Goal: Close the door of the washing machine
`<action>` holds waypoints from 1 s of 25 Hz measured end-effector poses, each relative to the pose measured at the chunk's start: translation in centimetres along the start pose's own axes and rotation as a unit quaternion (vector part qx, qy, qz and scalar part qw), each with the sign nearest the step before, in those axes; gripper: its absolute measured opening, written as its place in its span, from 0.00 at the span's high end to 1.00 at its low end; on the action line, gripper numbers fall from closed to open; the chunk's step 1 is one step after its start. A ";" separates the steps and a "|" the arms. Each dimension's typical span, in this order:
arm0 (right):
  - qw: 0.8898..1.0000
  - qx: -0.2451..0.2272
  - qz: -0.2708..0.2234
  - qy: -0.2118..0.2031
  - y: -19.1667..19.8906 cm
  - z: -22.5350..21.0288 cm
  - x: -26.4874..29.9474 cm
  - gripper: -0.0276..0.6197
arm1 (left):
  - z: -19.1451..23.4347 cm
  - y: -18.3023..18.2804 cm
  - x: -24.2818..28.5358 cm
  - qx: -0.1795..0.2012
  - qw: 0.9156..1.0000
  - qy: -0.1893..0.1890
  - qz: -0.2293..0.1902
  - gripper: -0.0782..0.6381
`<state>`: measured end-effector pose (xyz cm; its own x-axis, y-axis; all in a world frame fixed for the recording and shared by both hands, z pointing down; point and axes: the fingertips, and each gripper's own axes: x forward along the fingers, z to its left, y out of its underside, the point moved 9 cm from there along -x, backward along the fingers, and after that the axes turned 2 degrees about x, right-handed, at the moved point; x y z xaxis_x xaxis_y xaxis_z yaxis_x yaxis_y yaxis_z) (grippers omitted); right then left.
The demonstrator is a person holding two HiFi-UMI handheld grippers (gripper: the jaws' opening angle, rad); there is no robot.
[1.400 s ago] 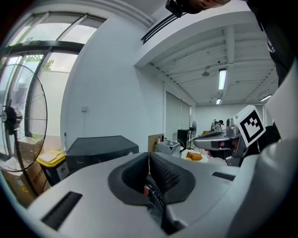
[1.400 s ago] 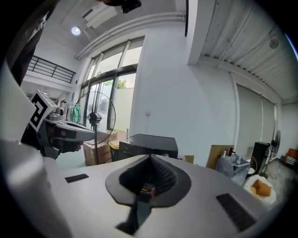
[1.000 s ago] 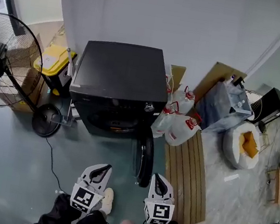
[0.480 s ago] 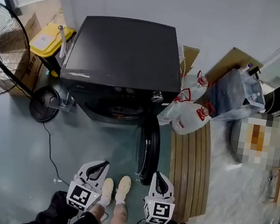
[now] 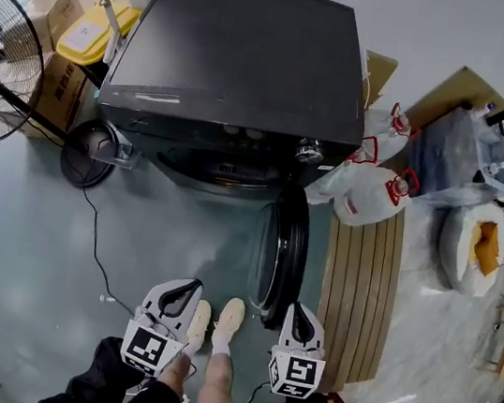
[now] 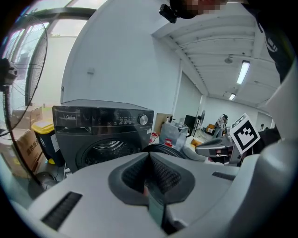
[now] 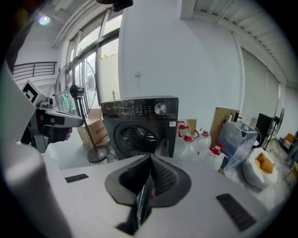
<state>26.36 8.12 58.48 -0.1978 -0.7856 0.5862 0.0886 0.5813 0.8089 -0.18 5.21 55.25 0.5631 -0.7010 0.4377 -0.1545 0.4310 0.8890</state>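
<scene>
**Spotter:** Where is the door?

**Operator:** The washing machine (image 5: 241,61) sits against the wall ahead of me. Its door (image 5: 282,253) is swung wide open, standing edge-on toward me from a hinge on the right of the drum opening (image 5: 224,170).

**Spotter:** And your tongs?

**Operator:** Both are clenched on nothing. The left tongs (image 5: 187,288) hang over the floor beside my feet (image 5: 214,323). The right tongs (image 5: 297,312) are just beside the door's free edge, on its outer side.

**Spotter:** So how do you do it?

**Operator:** I'd use the right tongs as a blunt pusher. I lay them on the outer face near the free edge, where the leverage is best, and sweep left and forward along the door's arc. I'd press on until the latch seems to catch, because a soft push may leave it ajar.

**Spotter:** Is anything in the way?

**Operator:** The swing path over the floor looks open. My own feet are the nearest thing to it, so I'd keep them back. The water jugs (image 5: 371,196) and the wooden slats (image 5: 359,289) lie on the right, outside the arc. The fan (image 5: 2,71) and its cable (image 5: 97,252) are well apart on the left.
</scene>
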 end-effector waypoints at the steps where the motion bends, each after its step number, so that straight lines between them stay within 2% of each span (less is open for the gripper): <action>1: 1.000 0.001 0.004 -0.006 0.3 -0.1 0.5 0.93 | 0.0 0.3 0.2 -0.003 1.000 -0.002 0.006 0.85; 3: 1.000 0.001 0.015 -0.023 0.8 -0.3 1.4 0.70 | 0.0 0.7 0.4 -0.006 1.000 -0.007 0.020 0.85; 7: 0.999 -0.004 0.039 -0.028 2.1 -1.0 3.4 0.55 | 0.2 1.5 0.7 -0.015 0.999 -0.021 0.025 0.85; 9: 0.998 -0.003 0.051 -0.032 2.8 -1.5 4.3 0.51 | 0.3 1.9 1.0 -0.021 0.999 -0.028 0.018 0.85; 12: 0.997 -0.007 0.068 -0.039 3.7 -2.1 5.2 0.49 | 0.2 2.4 1.2 -0.023 0.999 -0.034 0.030 0.85; 16: 0.994 -0.008 0.093 -0.049 4.9 -3.0 6.4 0.50 | 0.0 3.3 2.1 -0.034 0.998 -0.051 -0.003 0.85; 19: 0.993 -0.006 0.102 -0.066 5.5 -3.6 7.1 0.54 | -0.5 3.5 2.4 -0.038 0.998 -0.052 0.020 0.85; 22: 0.990 -0.009 0.110 -0.091 6.0 -3.6 7.5 0.56 | -1.0 4.2 2.8 -0.048 0.997 -0.059 0.012 0.85; 25: 0.988 -0.008 0.115 -0.106 6.2 -3.7 7.6 0.57 | -1.3 4.9 3.0 -0.050 0.997 -0.062 0.023 0.85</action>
<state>28.99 4.93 68.10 -0.3703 -0.5709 0.7328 0.1697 0.7340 0.6576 1.84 5.93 60.76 0.4522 -0.7412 0.4961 -0.0920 0.5145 0.8525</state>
